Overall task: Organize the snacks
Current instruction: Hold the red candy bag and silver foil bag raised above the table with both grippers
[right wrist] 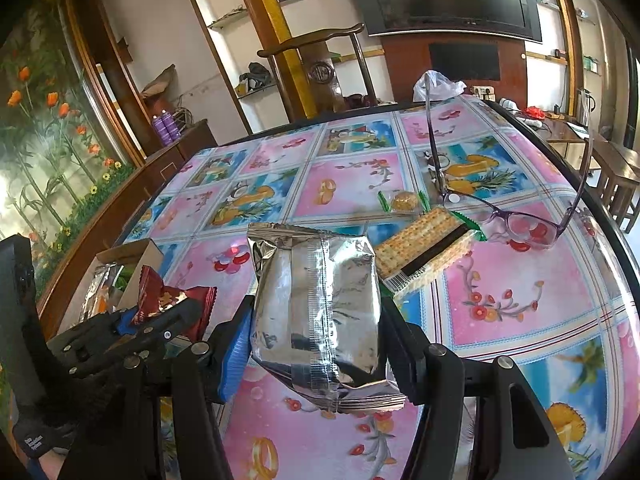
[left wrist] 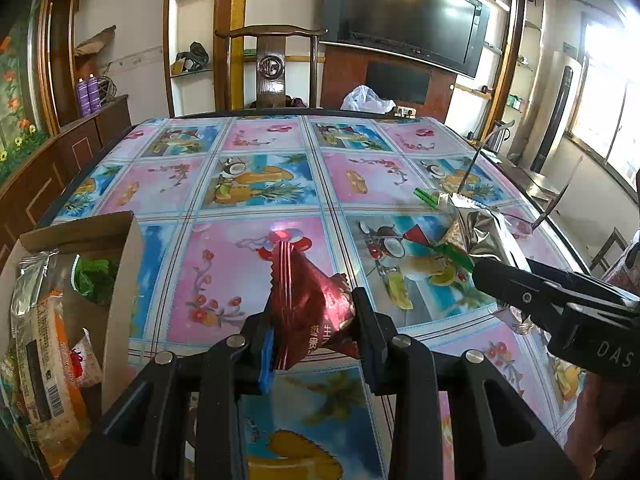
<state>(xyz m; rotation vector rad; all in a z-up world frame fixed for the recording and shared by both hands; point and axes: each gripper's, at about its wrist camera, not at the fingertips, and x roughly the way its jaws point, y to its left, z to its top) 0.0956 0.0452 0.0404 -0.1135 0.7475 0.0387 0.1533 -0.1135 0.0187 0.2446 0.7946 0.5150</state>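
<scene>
My left gripper (left wrist: 316, 332) is shut on a dark red snack packet (left wrist: 308, 300) and holds it above the table, just right of a cardboard box (left wrist: 120, 272) holding several snacks. My right gripper (right wrist: 316, 332) is shut on a silver foil snack bag (right wrist: 320, 304); it shows in the left wrist view (left wrist: 480, 232) too. In the right wrist view the left gripper (right wrist: 160, 320) with the red packet (right wrist: 168, 300) is at the lower left, near the box (right wrist: 132, 256). A cracker pack (right wrist: 428, 248) and a small round cookie packet (right wrist: 404, 202) lie on the table.
Purple-framed glasses (right wrist: 516, 224) lie upside down on the table's right side. The table has a colourful fruit-pattern cloth (left wrist: 256, 184). A wooden chair (left wrist: 272, 68) stands at the far edge, with a white plastic bag (left wrist: 366, 100) beside it. A wooden cabinet (left wrist: 60, 160) runs along the left.
</scene>
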